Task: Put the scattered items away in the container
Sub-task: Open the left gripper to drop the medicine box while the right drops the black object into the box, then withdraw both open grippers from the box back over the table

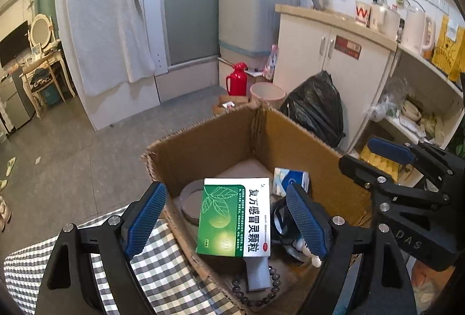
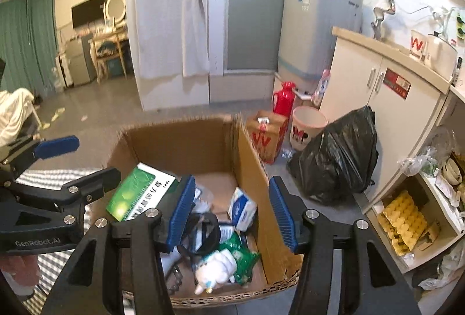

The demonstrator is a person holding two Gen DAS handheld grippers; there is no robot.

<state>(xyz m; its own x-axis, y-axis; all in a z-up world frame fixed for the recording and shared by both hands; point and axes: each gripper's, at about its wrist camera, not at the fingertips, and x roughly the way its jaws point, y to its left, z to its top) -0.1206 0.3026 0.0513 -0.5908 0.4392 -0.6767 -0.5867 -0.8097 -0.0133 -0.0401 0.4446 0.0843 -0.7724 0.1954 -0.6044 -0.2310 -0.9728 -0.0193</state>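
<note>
Left wrist view: left tongs point(image 1: 229, 216) spread wide, empty, above green medicine box point(image 1: 235, 217) lying loose in cardboard box point(image 1: 203, 146). Right tongs point(image 2: 231, 211) part open, empty, over plush toy point(image 2: 216, 267) in same carton.

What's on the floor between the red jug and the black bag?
A pale bin sits between the red jug and the black bag, clearest in the right wrist view.

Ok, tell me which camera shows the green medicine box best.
The left wrist view: the green medicine box sits centred, its printed face fully readable, resting in the cardboard box. The right wrist view shows it tilted, blurred and partly hidden behind the black fingers.
</note>
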